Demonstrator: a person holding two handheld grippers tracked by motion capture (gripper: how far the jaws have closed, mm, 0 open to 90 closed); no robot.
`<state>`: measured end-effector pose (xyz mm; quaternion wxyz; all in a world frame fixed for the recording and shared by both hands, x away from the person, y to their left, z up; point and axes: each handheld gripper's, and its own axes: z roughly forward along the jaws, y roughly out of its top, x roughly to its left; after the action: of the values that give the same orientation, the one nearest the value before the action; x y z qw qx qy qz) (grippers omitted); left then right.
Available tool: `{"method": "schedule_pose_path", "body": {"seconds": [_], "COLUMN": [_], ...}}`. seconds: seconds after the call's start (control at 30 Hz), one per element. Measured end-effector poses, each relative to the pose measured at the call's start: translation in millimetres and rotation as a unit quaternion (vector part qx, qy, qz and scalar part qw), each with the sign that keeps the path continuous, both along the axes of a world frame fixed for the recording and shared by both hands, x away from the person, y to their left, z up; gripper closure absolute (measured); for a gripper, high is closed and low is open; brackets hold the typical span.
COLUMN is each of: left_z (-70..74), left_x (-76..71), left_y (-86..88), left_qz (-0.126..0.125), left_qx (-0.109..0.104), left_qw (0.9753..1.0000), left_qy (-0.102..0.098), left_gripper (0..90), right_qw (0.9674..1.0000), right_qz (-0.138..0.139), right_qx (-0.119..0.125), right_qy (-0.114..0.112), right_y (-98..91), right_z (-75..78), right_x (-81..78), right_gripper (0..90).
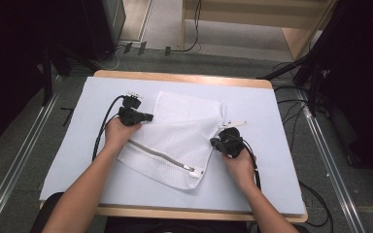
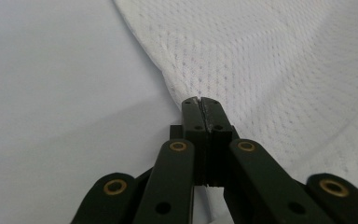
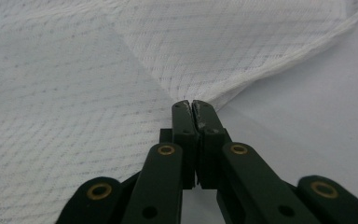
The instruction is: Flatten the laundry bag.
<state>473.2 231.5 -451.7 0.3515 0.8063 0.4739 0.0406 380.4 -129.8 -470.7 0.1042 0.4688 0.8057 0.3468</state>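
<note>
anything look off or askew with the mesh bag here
The white mesh bag lies skewed on the table, its zipper running diagonally, and its far part is folded over. The left hand-held gripper and right hand-held gripper each pinch an edge. No damage visible.

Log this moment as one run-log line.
left gripper: shut on mesh bag left edge | right gripper: shut on bag's right edge | bag: flat on table, zipper closed

We are counting one white mesh laundry bag [image 1: 175, 141] with one grey zipper [image 1: 160, 156] on one table [image 1: 267, 126]. We are also counting two grippers, the left gripper [image 1: 148, 117] and the right gripper [image 1: 215, 142], and two hands.
</note>
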Motion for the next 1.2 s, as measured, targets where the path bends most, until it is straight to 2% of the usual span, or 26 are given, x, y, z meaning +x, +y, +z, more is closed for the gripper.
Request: {"method": "schedule_pose_path", "body": {"seconds": [0.07,0.2,0.33,0.5,0.6,0.67,0.8,0.93,1.03,1.13,1.2], "left_z": [2.6,6.6,8.7,9.4,10.3,10.8,6.6,2.4,8.6,18.8,25.5], "left_x": [0.2,0.7,0.7,0.3,-0.9,-0.8,3.0,6.1,2.8,-5.1,-11.2], "left_y": [4.7,15.0,21.1,24.8,24.8,24.5,23.9,23.6,22.9,19.7,18.2], "left_qz": [0.005,0.015,0.021,0.023,0.021,0.026,0.034,0.04,0.031,0.016,0.005], "left_qx": [-0.006,-0.016,-0.024,-0.024,-0.021,-0.022,-0.019,-0.025,-0.027,-0.01,-0.013], "left_qw": [1.0,0.9998,0.9995,0.9994,0.9995,0.9994,0.9992,0.9989,0.9991,0.9996,0.9996], "left_qy": [-0.001,-0.002,-0.002,0.006,0.005,-0.002,-0.013,-0.006,-0.009,-0.019,-0.023], "left_gripper": [90.0,90.0,90.0,90.0,90.0,90.0,90.0,89.8,82.7,74.7,71.5], "right_qw": [1.0,0.9998,0.9998,0.9996,0.9995,0.9994,0.9993,0.9992,0.9987,0.9988,0.999], "right_qz": [0.006,0.009,0.008,0.001,-0.001,0.002,0.003,0.01,0.018,0.02,0.017], "right_qx": [-0.006,0.004,0.006,0.015,0.018,0.024,0.033,0.039,0.046,0.041,0.037], "right_qy": [0.003,0.017,0.016,0.023,0.025,0.025,0.016,-0.007,-0.016,-0.018,-0.017], "right_y": [0.2,-3.6,-9.6,-19.4,-22.6,-23.9,-22.3,-18.8,-17.0,-16.2,-18.2], "right_z": [1.3,2.4,4.6,6.2,5.9,5.4,6.9,15.4,21.4,20.9,19.7], "right_x": [1.2,5.1,8.7,16.5,22.1,26.0,25.1,19.0,13.7,9.4,9.3], "right_gripper": [90.0,90.0,90.0,90.0,90.0,90.0,86.2,79.8,77.7,77.6,75.4]}}
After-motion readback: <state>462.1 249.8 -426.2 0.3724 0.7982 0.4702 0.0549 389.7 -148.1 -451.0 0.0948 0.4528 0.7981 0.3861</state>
